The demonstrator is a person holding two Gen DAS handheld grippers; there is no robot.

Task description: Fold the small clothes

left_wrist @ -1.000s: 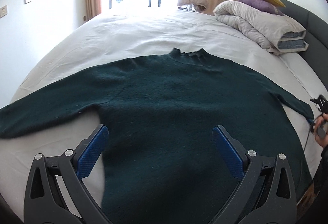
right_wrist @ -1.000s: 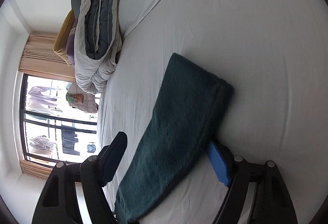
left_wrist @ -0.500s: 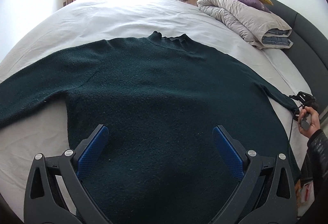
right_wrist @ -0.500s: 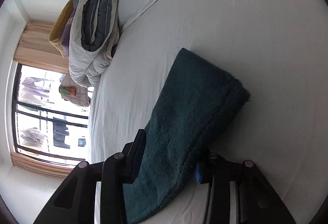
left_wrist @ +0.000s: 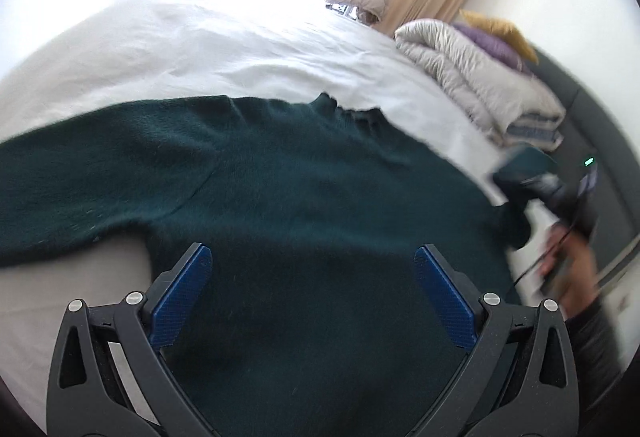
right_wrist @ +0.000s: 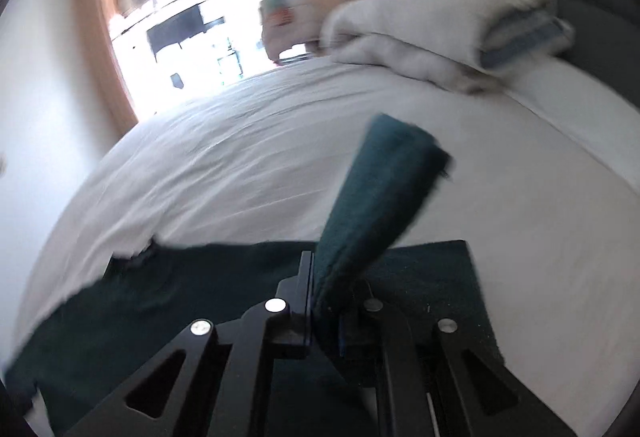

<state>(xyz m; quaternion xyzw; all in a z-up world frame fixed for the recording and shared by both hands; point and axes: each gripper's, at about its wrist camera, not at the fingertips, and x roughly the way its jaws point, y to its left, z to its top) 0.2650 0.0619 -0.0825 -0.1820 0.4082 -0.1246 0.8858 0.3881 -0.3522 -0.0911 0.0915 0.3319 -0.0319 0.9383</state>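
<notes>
The soft, limp dark green knitted sweater (left_wrist: pixel 304 197) drapes from its right cuff, where the right gripper (right_wrist: pixel 324 313) has just clamped; the left gripper (left_wrist: pixel 312 285) gapes empty above its hem.

Black gripper (left_wrist: pixel 312 265) frames – blue ribbed pads (left_wrist: pixel 180 297), silver screws – dark sleeve (left_wrist: pixel 592 341)

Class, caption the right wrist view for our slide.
Right claw shut on a green sweater's sleeve, lifted above the white bed.

No text, label or number is legible anywhere (both views are blurred).
</notes>
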